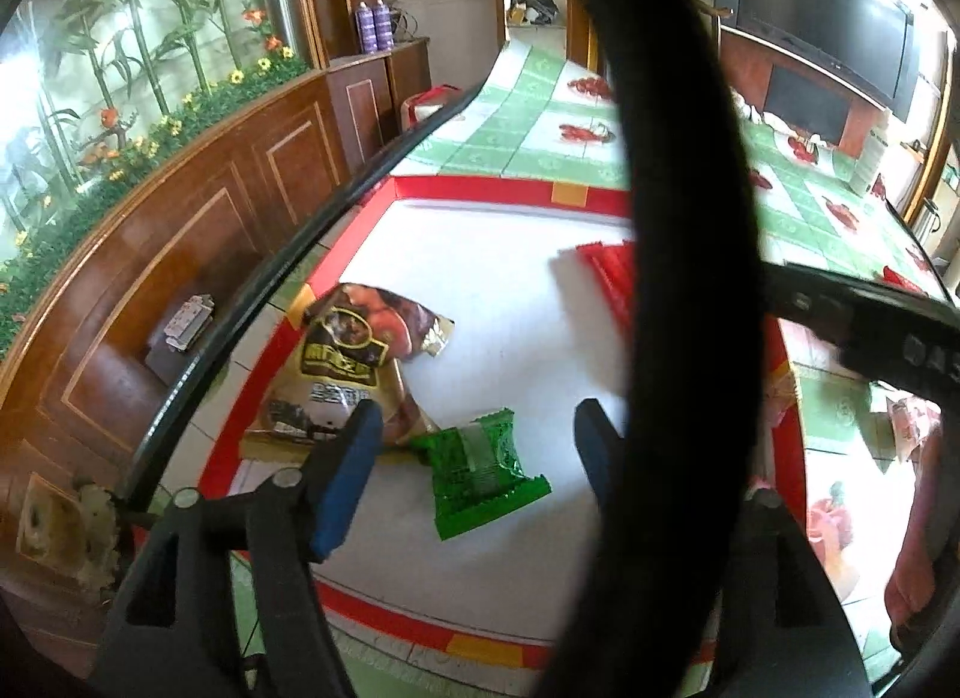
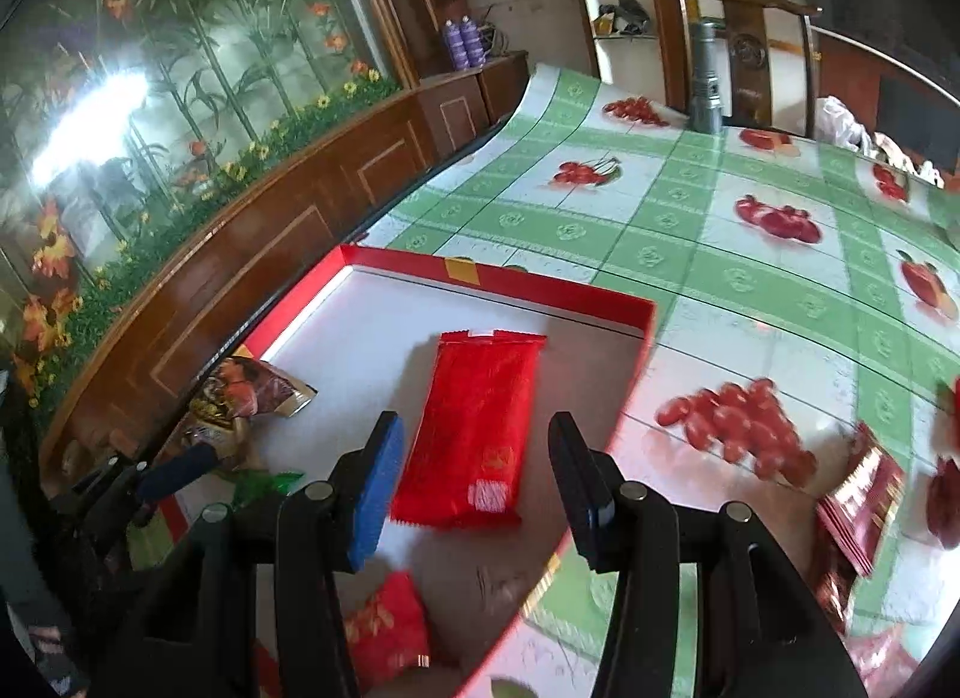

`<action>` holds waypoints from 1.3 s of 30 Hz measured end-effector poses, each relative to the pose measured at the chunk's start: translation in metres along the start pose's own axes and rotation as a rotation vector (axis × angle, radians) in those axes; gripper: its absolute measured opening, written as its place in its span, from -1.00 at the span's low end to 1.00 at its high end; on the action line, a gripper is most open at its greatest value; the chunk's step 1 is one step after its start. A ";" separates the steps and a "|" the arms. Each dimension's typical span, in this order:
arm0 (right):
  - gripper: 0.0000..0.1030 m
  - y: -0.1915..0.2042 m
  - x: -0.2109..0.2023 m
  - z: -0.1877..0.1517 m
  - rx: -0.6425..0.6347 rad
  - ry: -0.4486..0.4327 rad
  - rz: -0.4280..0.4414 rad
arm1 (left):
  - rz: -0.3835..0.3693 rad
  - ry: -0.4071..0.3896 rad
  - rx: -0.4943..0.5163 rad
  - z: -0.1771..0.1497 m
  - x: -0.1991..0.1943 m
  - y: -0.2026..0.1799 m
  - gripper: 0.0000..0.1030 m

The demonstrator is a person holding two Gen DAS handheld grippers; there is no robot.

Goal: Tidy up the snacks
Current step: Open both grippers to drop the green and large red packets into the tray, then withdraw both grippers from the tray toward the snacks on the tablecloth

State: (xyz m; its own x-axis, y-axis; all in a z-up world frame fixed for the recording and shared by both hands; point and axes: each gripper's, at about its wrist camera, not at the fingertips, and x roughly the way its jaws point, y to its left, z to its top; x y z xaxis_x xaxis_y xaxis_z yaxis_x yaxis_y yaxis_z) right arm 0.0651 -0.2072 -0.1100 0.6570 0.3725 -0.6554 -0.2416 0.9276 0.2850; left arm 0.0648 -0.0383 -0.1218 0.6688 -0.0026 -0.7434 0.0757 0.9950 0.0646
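A shallow red-rimmed box (image 1: 480,191) (image 2: 540,284) with a white floor lies on the table. On that floor a green snack packet (image 1: 480,470) lies flat between the fingers of my left gripper (image 1: 477,410), which is open, its pads clear of the packet. A brown and gold bag (image 1: 348,356) (image 2: 240,398) rests at the box's left rim. My right gripper (image 2: 474,422) is open above a long red packet (image 2: 474,428) (image 1: 612,272) lying flat in the box. A small red packet (image 2: 384,632) sits nearer me.
A thick black strap (image 1: 678,218) crosses the left wrist view and hides part of the box. Dark red sachets (image 2: 858,512) lie on the green fruit-print tablecloth (image 2: 750,254). A grey flashlight (image 2: 705,80) and a wooden chair (image 2: 750,38) stand at the far edge. A wooden cabinet (image 1: 180,254) runs along the left.
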 end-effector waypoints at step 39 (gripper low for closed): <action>0.21 -0.118 -0.194 -0.150 0.289 -0.144 -0.282 | -0.215 -0.089 0.197 -0.025 -0.081 -0.133 0.62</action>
State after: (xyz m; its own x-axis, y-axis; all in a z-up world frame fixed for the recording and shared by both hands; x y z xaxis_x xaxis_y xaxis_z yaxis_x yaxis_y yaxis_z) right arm -0.1411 -0.3844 -0.1216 0.7667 0.0785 -0.6372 0.1583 0.9387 0.3061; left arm -0.0178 -0.1684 -0.0866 0.6833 -0.2289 -0.6933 0.3588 0.9323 0.0459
